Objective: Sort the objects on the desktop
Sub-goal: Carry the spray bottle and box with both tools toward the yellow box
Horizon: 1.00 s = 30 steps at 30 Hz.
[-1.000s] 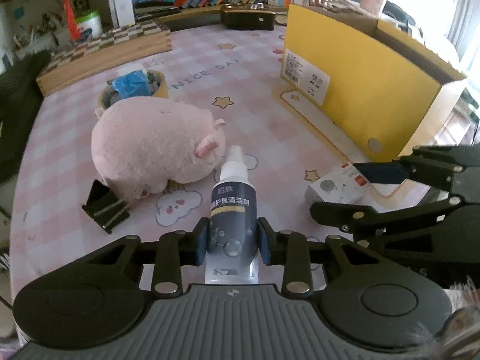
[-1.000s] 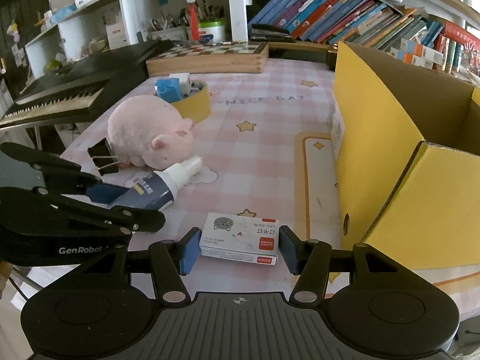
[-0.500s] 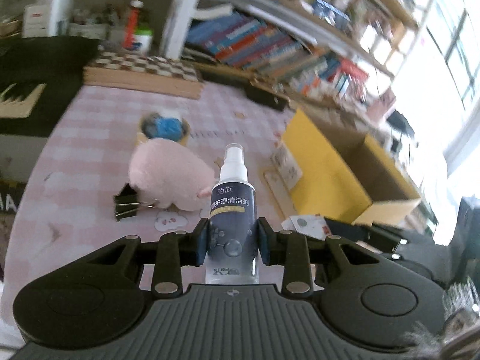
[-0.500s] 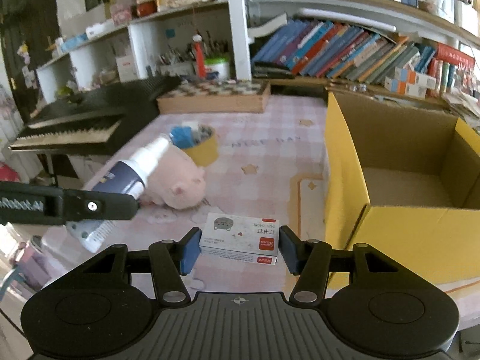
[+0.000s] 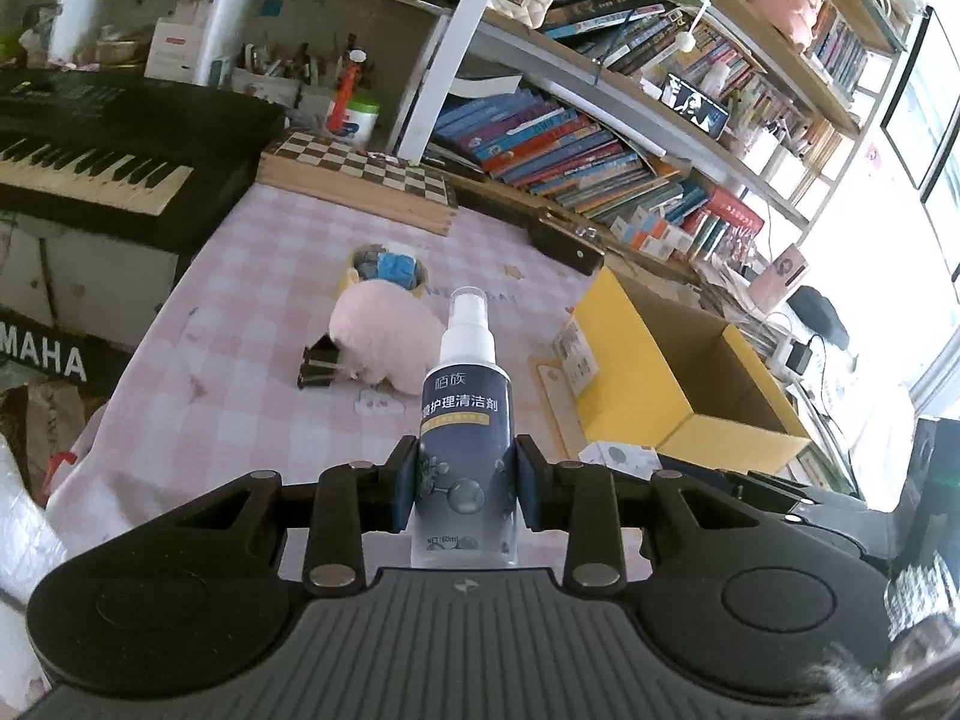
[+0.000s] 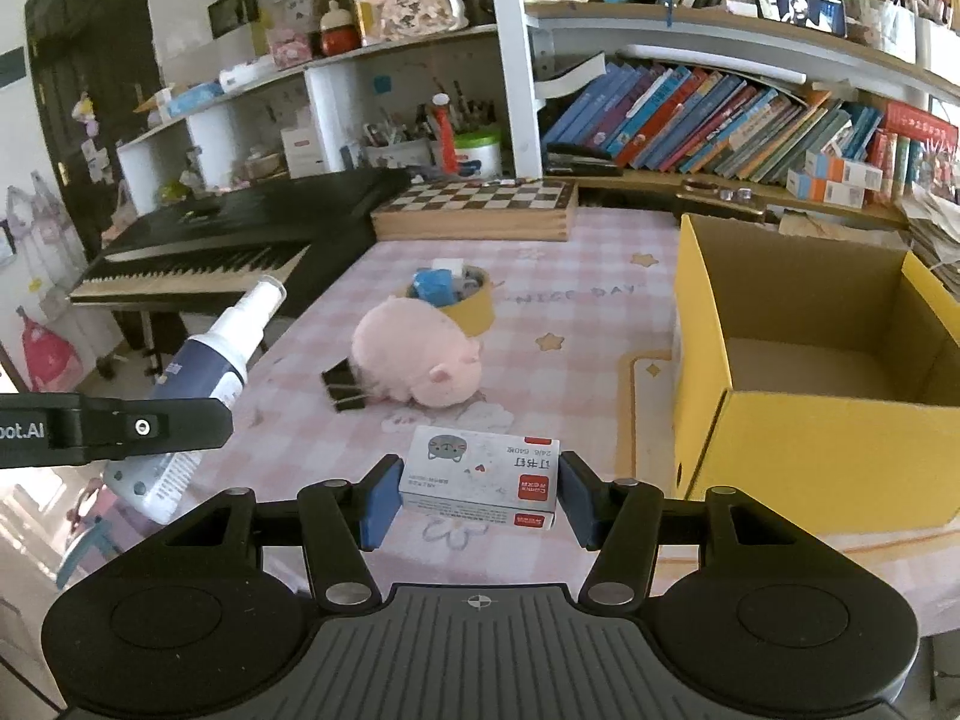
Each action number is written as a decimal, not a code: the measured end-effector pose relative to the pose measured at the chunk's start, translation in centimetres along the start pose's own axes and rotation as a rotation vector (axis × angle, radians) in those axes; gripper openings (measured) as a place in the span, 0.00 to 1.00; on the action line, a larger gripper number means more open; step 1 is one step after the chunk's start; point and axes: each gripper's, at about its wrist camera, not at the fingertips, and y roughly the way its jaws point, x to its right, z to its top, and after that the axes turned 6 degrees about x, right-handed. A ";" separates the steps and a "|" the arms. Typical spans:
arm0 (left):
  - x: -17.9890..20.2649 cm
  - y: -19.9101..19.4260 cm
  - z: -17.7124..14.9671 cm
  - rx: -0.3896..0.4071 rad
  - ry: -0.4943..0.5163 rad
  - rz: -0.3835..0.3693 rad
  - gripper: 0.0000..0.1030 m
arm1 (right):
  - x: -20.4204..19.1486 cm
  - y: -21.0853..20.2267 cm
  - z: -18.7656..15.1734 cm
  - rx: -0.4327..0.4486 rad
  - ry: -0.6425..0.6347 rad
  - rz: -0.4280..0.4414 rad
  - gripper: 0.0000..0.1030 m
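Both grippers are loaded, the left gripper clamping the bottle and the right gripper the staple box, with the open carton nearer the right one.

The tablecloth is pink-and-white check with yellow stars. A pale pink plush lies at its centre; at three o'clock, a bright yellow box; at twelve, a brown-and-cream chessboard. The spray bottle is navy, white-capped.

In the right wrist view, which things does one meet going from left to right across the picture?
Dark blue spray bottle with white nozzle → black binder clip → pink plush toy → open yellow cardboard box.
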 end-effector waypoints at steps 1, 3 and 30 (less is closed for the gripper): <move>0.1 -0.4 -0.3 -0.004 -0.002 -0.001 0.30 | -0.2 -0.4 -0.2 -0.001 -0.001 -0.001 0.54; 0.1 -0.9 -0.7 -0.015 -0.007 -0.005 0.30 | -0.5 -1.0 -0.6 -0.006 0.005 -0.002 0.54; 3.0 -4.9 -7.0 -0.115 0.039 -0.167 0.30 | -0.6 -8.7 -6.9 -0.048 0.122 -0.151 0.54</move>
